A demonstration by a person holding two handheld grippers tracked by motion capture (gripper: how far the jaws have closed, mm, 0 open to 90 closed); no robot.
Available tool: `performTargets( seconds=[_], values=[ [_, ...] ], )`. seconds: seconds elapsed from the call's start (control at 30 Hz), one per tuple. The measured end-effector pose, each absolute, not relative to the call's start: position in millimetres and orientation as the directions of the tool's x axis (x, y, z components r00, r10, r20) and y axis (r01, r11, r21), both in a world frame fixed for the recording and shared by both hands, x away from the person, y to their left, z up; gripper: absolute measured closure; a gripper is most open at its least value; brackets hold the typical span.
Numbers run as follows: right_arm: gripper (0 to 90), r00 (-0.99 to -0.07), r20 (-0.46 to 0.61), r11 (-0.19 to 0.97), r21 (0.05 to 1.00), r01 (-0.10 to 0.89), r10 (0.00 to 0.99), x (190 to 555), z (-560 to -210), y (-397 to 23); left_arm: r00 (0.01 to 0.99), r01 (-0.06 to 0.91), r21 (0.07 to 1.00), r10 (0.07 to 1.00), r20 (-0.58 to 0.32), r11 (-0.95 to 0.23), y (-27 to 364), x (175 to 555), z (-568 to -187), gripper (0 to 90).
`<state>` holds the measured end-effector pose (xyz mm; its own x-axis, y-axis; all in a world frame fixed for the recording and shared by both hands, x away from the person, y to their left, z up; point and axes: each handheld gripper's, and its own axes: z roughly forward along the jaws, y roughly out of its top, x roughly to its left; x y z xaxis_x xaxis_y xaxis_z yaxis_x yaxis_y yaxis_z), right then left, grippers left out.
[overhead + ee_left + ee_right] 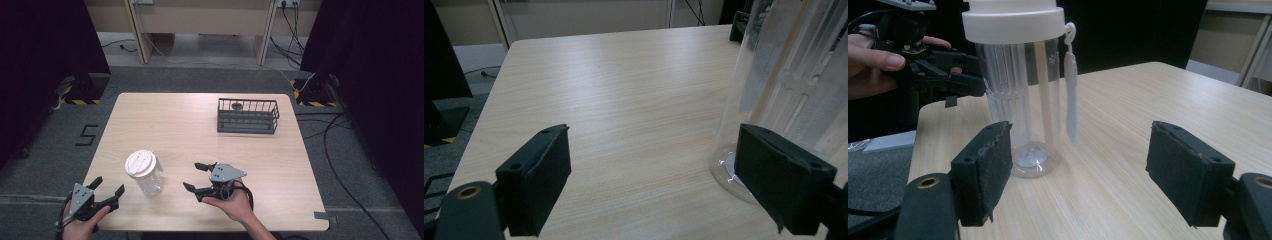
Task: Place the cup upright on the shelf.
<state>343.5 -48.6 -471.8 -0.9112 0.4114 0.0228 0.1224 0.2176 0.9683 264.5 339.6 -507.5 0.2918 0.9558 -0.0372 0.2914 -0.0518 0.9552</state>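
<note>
Clear plastic tumbler with white lid (144,172) upright on pale wooden table (190,125), left gripper (105,195) and right gripper (192,176) flanking it, both jaws apart, holding nothing, dark wire basket (247,116) well beyond.

Your clear plastic bottle (144,173) stands upright near the table's front-left edge, its white lid on, a straw inside and a white strap hanging beside it.
</note>
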Motion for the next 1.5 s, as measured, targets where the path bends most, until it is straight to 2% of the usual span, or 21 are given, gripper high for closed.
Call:
performTargets(
  seconds=[0.6, 1.03, 1.3, 1.5],
  values=[
    [31.6, -0.921, 0.075, 0.19, 0.969, 0.158, 0.383, 350.8, -476.0, -14.0, 0.294, 0.293, 0.955, 0.955, -0.041, -0.05, 340.1, 264.0, -507.4, 14.8],
    [31.3, -0.928, 0.075, 0.163, 0.976, 0.143, 0.364, 353.5, -478.3, 1.3, 0.295, 0.293, 0.955, 0.954, -0.045, -0.046, 340.0, 263.9, -507.5, 14.9],
    [36.1, -0.932, 0.086, 0.155, 0.977, 0.148, 0.352, 354.7, -481.6, 10.9, 0.295, 0.291, 0.956, 0.954, -0.047, -0.043, 340.1, 263.9, -507.4, 14.9],
    [35.8, -0.933, 0.092, 0.157, 0.975, 0.155, 0.347, 355.6, -483.8, 17.0, 0.296, 0.29, 0.956, 0.954, -0.046, -0.044, 340.0, 263.9, -507.3, 14.9]
  ],
)
